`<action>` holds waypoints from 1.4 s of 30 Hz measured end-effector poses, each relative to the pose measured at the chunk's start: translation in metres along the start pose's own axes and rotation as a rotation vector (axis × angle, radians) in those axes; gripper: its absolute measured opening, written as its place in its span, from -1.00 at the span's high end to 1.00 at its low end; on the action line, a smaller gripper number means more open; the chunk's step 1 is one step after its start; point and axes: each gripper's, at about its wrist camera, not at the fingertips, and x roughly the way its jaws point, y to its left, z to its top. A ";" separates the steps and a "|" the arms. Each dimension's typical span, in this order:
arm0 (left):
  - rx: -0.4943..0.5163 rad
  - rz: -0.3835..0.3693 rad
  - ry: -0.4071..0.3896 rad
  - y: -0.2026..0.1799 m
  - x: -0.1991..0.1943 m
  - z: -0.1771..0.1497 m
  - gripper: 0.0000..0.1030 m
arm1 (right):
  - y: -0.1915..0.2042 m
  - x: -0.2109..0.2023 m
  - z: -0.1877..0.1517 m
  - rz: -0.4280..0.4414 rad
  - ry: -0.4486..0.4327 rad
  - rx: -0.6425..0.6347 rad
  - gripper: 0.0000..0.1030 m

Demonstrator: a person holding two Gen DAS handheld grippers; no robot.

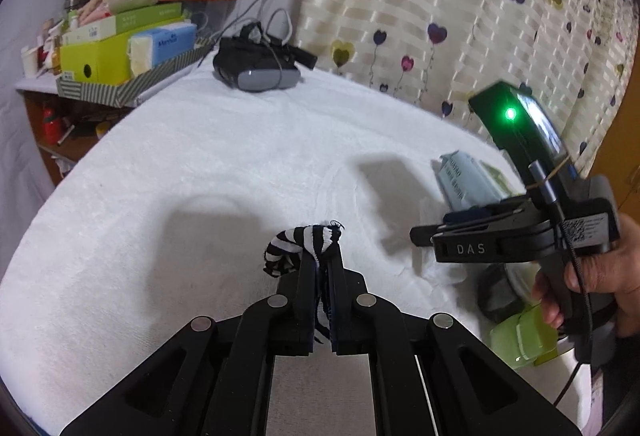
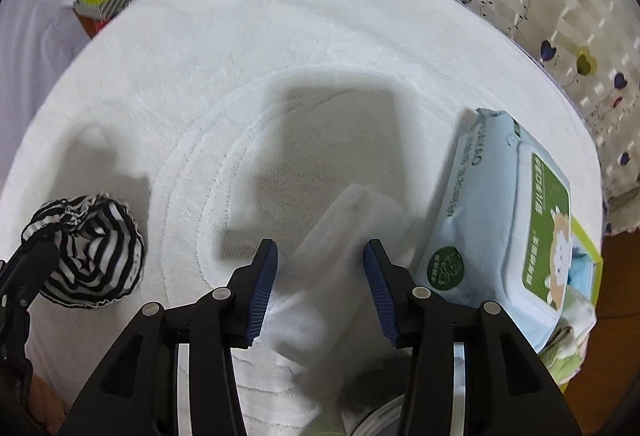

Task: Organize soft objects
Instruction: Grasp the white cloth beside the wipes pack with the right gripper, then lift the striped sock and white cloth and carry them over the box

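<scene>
Jaws of my left gripper (image 1: 323, 260) clamp a striped sock (image 1: 298, 248) above the white blanket (image 1: 200, 164); my right gripper (image 2: 320, 256) stands apart astride a folded cloth (image 2: 332, 260).

A black-and-white striped cloth (image 2: 90, 256) lies bunched in a loose coil on the white towel (image 2: 280, 36), well left of the wipes pack (image 2: 492, 220). A folded white cloth (image 2: 340, 236) lies flat just left of that pack, its long side slanting.
</scene>
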 end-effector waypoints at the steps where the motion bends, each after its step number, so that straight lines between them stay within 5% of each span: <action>1: 0.001 0.004 0.007 0.000 0.002 -0.001 0.90 | 0.002 0.001 0.001 -0.013 0.005 -0.014 0.10; 6: -0.002 0.011 0.047 0.006 0.013 -0.007 0.39 | 0.012 0.000 -0.002 -0.052 -0.012 -0.086 0.15; 13: 0.036 0.037 0.103 -0.002 0.030 -0.012 0.19 | 0.020 -0.012 -0.002 -0.045 -0.090 -0.117 1.00; 19: 0.047 0.089 0.119 -0.002 0.038 -0.014 0.20 | 0.020 -0.014 -0.005 -0.012 -0.106 -0.105 1.00; 22: 0.051 0.116 0.110 0.000 0.038 -0.014 0.64 | 0.015 -0.015 -0.003 0.046 -0.110 -0.081 1.00; 27: 0.015 0.087 0.107 0.006 0.035 -0.012 0.77 | 0.008 -0.016 0.001 0.075 -0.112 -0.007 0.98; 33: 0.010 0.072 0.101 0.006 0.033 -0.013 0.77 | 0.004 -0.013 0.002 0.044 -0.076 0.028 0.10; 40: 0.014 0.067 0.092 0.005 0.030 -0.013 0.77 | 0.015 0.004 0.000 0.002 -0.012 -0.033 0.09; 42: 0.017 0.071 0.088 0.004 0.029 -0.013 0.77 | 0.017 0.003 -0.002 -0.019 -0.025 -0.062 0.28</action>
